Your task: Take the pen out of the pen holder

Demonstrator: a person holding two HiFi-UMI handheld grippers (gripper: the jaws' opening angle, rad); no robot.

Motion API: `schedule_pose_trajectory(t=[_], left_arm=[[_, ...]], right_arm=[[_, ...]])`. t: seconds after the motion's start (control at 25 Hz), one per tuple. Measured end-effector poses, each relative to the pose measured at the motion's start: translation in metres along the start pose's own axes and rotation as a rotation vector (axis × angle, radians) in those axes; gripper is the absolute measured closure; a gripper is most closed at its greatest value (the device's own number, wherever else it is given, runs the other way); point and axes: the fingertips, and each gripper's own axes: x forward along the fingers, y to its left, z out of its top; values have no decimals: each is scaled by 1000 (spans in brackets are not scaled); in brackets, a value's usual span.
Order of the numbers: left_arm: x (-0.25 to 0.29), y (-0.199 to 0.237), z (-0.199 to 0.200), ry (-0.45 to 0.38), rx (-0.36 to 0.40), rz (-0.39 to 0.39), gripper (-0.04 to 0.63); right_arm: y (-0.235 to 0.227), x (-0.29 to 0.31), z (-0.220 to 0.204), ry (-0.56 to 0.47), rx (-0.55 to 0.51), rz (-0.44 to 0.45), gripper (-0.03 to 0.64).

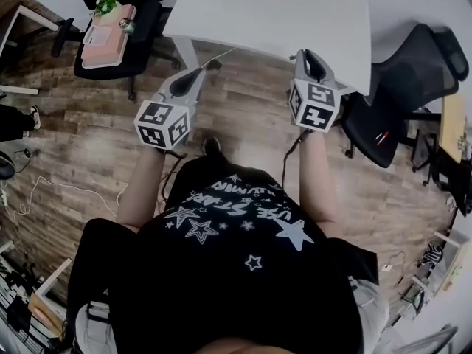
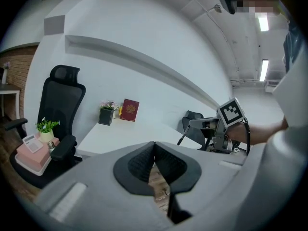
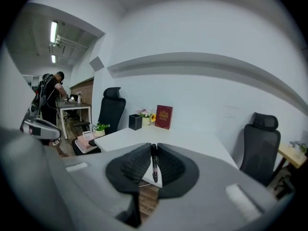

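Note:
I stand on the wooden floor before a white table [image 1: 295, 13], a gripper in each hand. My right gripper [image 3: 154, 148] is shut on a dark pen [image 3: 154, 163] that stands upright between its pads. From the left gripper view the right gripper [image 2: 195, 128] shows with the pen [image 2: 182, 137] sticking out and down. The black square pen holder [image 3: 135, 121] sits at the far end of the table by the wall, well away from both grippers. My left gripper [image 2: 154, 146] is shut with nothing in it. In the head view the left gripper [image 1: 198, 74] and right gripper [image 1: 304, 56] point at the table's near edge.
A red book [image 3: 164, 117] and flowers [image 3: 146, 114] stand beside the holder. A black chair [image 1: 118, 35] on the left carries pink boxes and a small plant. More black chairs [image 1: 413, 80] stand on the right. A person [image 3: 50, 95] works at a far desk.

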Motion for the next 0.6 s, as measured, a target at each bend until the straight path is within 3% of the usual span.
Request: schedule_pose_trajectory(t=[0.6], left_arm=[[-43,-135,-29,-8,25,4,584]], right_arm=[[-22,-133,-71,17,60,73,577]])
